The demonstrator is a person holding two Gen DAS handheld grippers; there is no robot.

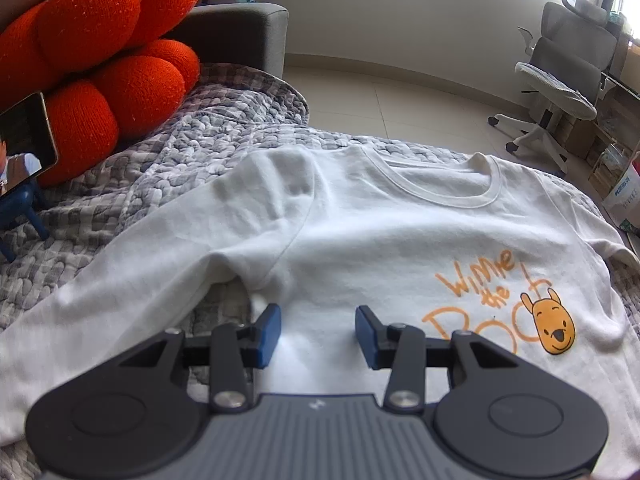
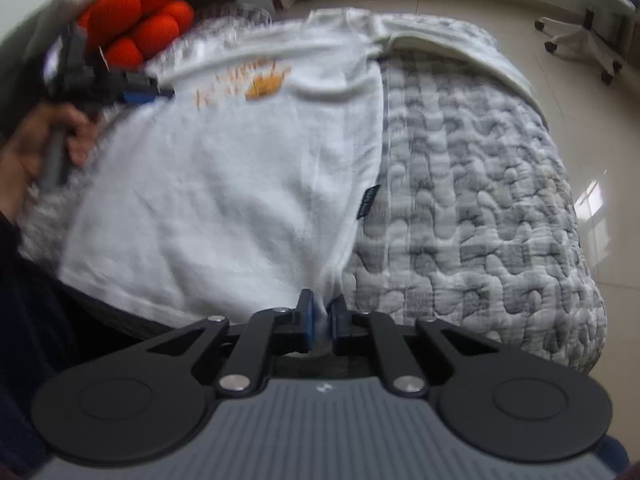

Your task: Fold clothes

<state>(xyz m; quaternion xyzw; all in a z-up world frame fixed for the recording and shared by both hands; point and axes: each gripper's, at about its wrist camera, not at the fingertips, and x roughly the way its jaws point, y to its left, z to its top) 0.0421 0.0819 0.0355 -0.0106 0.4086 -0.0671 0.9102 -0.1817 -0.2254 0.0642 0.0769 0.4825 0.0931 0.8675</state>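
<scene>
The right gripper had its jaws pinched on the hem of the white shirt. The left gripper hovered over the shirt near the armpit, jaws apart and empty. The shirt lay spread face-up on a grey quilt, with an orange cushion and a phone beside it.

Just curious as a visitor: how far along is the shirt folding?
Early. The shirt lies spread face up on the blanket, no fold visible. The right gripper pinches its hem; the left gripper is open above it. All folds remain.
</scene>
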